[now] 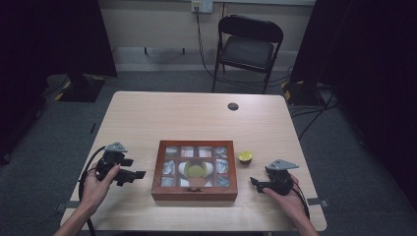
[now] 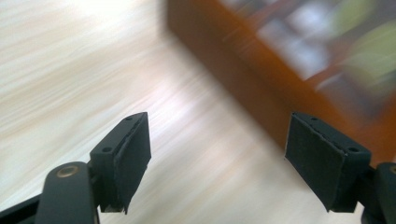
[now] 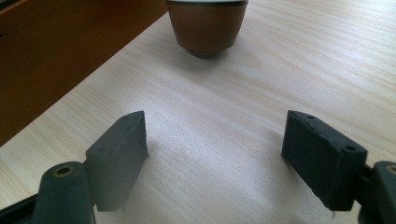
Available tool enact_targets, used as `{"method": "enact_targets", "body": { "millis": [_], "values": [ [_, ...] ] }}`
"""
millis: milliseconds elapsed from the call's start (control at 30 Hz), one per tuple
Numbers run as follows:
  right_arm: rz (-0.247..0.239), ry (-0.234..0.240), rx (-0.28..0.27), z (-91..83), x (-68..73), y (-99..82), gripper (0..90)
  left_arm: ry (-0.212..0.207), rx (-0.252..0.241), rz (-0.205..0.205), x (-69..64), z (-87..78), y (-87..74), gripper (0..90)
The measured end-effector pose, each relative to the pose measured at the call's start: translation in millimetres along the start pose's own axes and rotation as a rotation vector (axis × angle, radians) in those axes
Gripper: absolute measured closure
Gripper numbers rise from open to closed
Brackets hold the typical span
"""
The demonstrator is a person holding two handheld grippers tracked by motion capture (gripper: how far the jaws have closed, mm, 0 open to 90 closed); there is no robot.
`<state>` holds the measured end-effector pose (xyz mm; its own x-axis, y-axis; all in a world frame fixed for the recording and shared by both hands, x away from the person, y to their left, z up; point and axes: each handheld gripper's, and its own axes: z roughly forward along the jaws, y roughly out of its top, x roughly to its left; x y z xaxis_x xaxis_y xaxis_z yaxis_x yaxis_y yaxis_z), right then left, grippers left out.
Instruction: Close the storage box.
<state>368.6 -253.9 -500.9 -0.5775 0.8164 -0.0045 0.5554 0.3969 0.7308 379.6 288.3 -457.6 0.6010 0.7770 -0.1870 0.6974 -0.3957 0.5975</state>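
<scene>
Since both grippers sit at the sides of the box, the notes below treat the box and the small cup as the things in hand.

Box: a wooden box [image 1: 194,191] with a glass-paned lid lies flat near the front middle of the table [image 1: 147,113], its small clasp facing the person; wrapped packets and a yellow-green cup show through the panes.
Cup: a small brown cup [image 1: 245,157] with a yellow inside stands just beside the box's right far corner, apart from it.
Left gripper: the left gripper [image 1: 139,175] is spread with nothing between the jaws, pointing at the box's left wall.
Right gripper: the right gripper [image 1: 254,182] is spread and empty, low over the table, facing the cup [image 3: 207,25].
Handling, box: likely stiff and fairly heavy; the glass is fragile, so take it by the wooden walls or lift the lid by its front edge.
Handling, cup: probably glazed, light, slippery and breakable; pinch across the rim.
</scene>
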Motion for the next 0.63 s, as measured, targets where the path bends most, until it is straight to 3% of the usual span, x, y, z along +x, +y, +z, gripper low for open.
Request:
{"method": "enact_targets", "body": {
  "millis": [67, 167, 233, 300, 367, 533, 633],
  "values": [
    [-0.001, 0.0, -0.001, 0.1, -0.1, 0.0, 21.5, 0.007, 0.015, -0.024, 9.3, 4.7, -7.7, 24.4],
    [0.0, 0.0, 0.0, 0.0, 0.0, 0.0, 21.6, 0.082, 0.07, 0.001, 15.2, 13.6, -17.2, 24.3],
    [0.0, 0.0, 0.0, 0.0, 0.0, 0.0, 21.5, 0.132, 0.076, 0.021, 16.1, 18.0, -19.7, 20.5],
    [0.0, -0.001, -0.001, 0.0, -0.2, -0.1, 21.5, 0.143, 0.03, 0.004, 17.6, 20.3, -22.5, 18.2],
    [0.003, -0.006, -0.001, -0.2, -0.6, -0.2, 21.5, 0.185, -0.015, 0.022, 17.9, 22.5, -27.3, 16.4],
    [0.028, -0.031, -0.001, -1.1, -2.9, -1.1, 20.5, 0.191, -0.161, 0.033, 20.1, 28.7, -42.4, 8.7],
    [0.047, -0.054, 0.007, -1.5, -4.1, -1.8, 16.4, 0.195, -0.163, 0.022, 19.1, 29.5, -42.7, 5.7]
  ]
}}
